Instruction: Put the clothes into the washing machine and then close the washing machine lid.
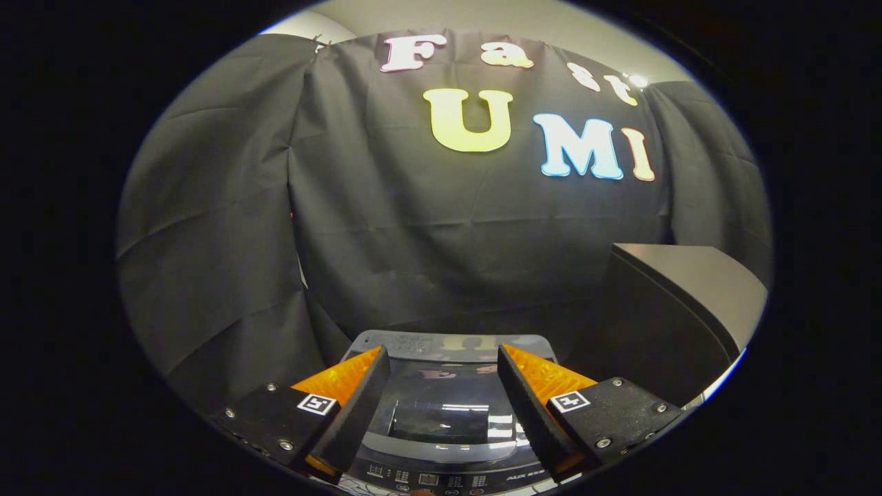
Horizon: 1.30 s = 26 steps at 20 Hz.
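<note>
Fingers of my gripper (443, 386) spread apart and grasping nothing, washing machine (441, 441) just beneath them, glossy lid (441, 406) shut, control panel (441, 479) print too small to read, dark box (682, 310) beyond at right.

The washing machine lid (444, 406), low in the middle of the frame, looks like dark glass or glossy plastic, smooth enough to mirror the lights. Its frame and control strip (441, 479) look like smooth grey plastic with a soft sheen. The claw (444, 393) stands open above it, fingers (355, 406) faced with matt, foam-like pads. The booth wall (427, 234) is matt creased cloth. The box (689, 289) at right looks matt, smooth.
</note>
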Each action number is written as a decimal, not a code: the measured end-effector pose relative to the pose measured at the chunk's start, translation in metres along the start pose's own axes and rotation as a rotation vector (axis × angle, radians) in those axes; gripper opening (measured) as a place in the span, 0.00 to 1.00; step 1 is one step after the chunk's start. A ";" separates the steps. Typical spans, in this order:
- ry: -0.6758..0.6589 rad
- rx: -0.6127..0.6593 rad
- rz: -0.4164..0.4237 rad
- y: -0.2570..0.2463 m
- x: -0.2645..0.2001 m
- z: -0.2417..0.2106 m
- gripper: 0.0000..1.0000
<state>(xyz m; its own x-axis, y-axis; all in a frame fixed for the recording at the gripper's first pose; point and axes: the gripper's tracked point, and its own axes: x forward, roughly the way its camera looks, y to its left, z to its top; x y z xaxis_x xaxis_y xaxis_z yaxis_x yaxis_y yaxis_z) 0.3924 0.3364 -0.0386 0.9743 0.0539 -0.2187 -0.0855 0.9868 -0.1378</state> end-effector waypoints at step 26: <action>-0.164 0.027 -0.049 -0.195 -0.351 -0.026 0.97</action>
<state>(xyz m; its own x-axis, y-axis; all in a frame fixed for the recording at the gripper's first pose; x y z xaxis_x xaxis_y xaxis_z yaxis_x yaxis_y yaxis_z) 0.0623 0.1208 0.0403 0.9983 0.0274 -0.0512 -0.0333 0.9924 -0.1183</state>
